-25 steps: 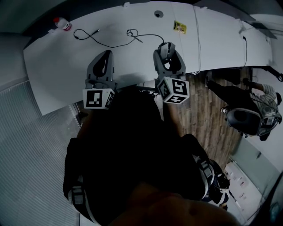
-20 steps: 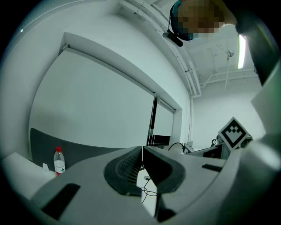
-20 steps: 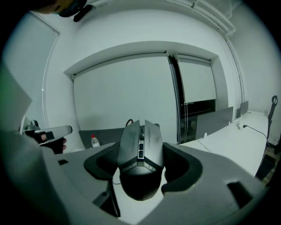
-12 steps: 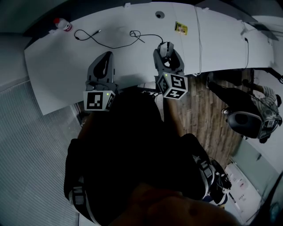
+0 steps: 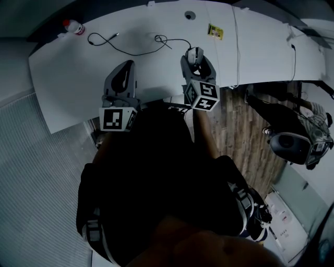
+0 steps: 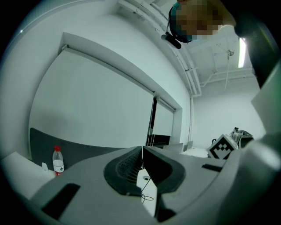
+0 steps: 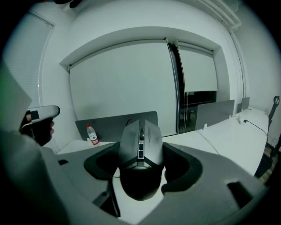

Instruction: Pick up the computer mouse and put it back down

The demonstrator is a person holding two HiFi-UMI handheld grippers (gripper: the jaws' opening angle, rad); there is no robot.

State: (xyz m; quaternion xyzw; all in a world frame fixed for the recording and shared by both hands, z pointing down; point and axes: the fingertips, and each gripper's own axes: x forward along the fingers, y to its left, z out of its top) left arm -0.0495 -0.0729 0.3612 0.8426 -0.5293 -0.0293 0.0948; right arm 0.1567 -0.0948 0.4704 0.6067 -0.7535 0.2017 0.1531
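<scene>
Right gripper [image 7: 140, 163]: my right fingers are closed on the sides of the computer mouse [image 7: 141, 147]. One finger is on each side of it.

Computer mouse: it is grey on top and dark at the back end near me. Its wheel and buttons point away from me, toward the far wall. In the head view it sits at the tip of the right gripper [image 5: 196, 58], over the white table [image 5: 68, 78]. I cannot tell if the computer mouse [image 5: 194, 52] is touching the table or is up in the air.

Mouse cord [image 5: 169, 41]: it is thin and black. It runs from the front of the mouse and makes a small loop on the table.

Left gripper [image 6: 142, 154]: my left fingers are pressed together with only a thin crack between them. Nothing is in them. In the head view the left gripper [image 5: 125, 67] is beside the right one, over the table and well apart from the mouse.

Other cord [image 5: 107, 43]: a second black cord lies on the table, past the left gripper.

Bottle [image 5: 74, 27]: a small bottle with a red cap stands at the far left corner of the table. I see the bottle [image 6: 57, 160] standing up in the left gripper view, and the bottle [image 7: 91, 134] in the right gripper view too.

Yellow card [image 5: 214, 32]: it lies flat on the table, past the mouse and to the right.

Round hole [image 5: 189, 15]: it is in the table top near the far edge.
</scene>
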